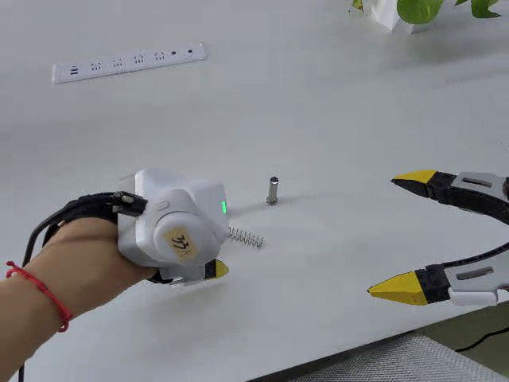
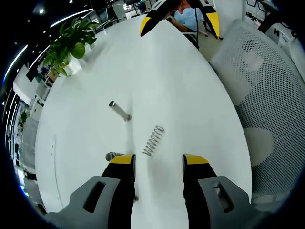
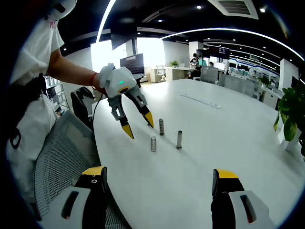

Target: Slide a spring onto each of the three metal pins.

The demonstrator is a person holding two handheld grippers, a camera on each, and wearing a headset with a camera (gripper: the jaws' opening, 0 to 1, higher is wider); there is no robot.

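Left gripper [image 2: 159, 159] open near spring [image 2: 153, 140] | right gripper [image 1: 382, 236] open, empty | spring likely light, squashy, rolls; pinch mid-coil gently

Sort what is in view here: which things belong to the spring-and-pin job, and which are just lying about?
For the job: bare pin, loose spring lying near it, second pin that seems to carry a spring, left gripper, right gripper.

Lying about: power strip, potted plant, mesh chair.
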